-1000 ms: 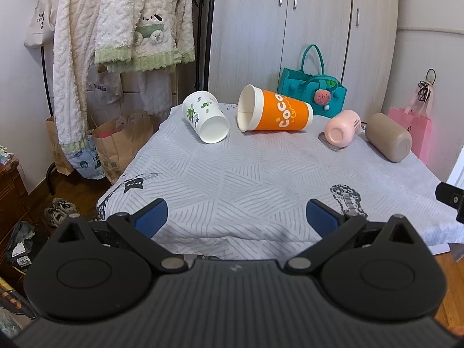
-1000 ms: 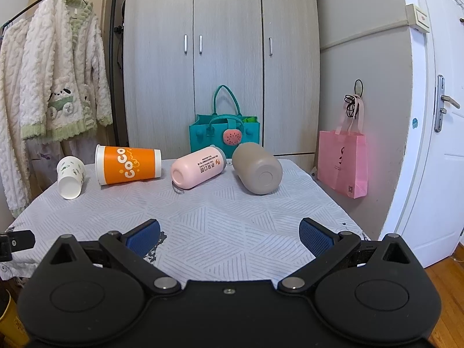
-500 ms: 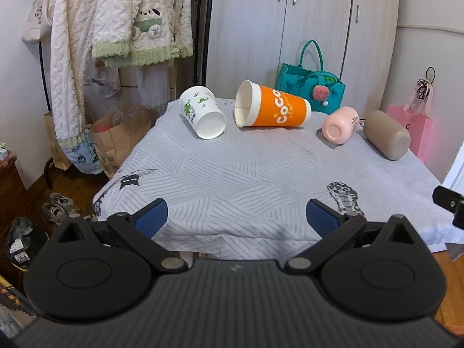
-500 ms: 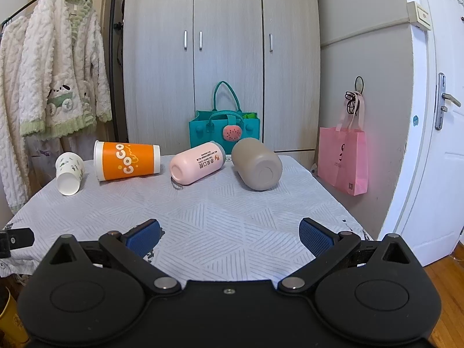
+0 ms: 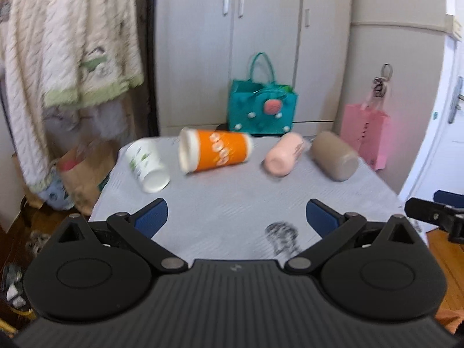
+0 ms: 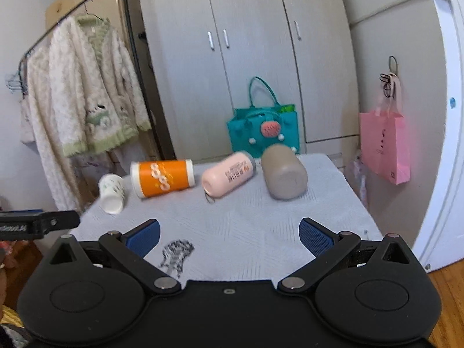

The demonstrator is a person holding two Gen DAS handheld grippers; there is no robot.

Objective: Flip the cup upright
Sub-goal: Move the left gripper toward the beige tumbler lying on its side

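Both grippers, left (image 5: 236, 217) and right (image 6: 229, 236), were spread wide, empty; orange cup (image 6: 161, 177) near the table's (image 6: 261, 226) far edge could roll off if nudged.

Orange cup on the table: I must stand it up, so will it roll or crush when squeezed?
The orange cup lies on its side, so a nudge would probably roll it in a curve, being tapered. It looks thin-walled and light, so a hard squeeze may dent it.

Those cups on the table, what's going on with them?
Four vessels lie on their sides on the grey-clothed table: a white paper cup, an orange cup, a pink bottle and a taupe tumbler. The left gripper and right gripper hover open near the table's front edge, holding nothing; none is upright yet.
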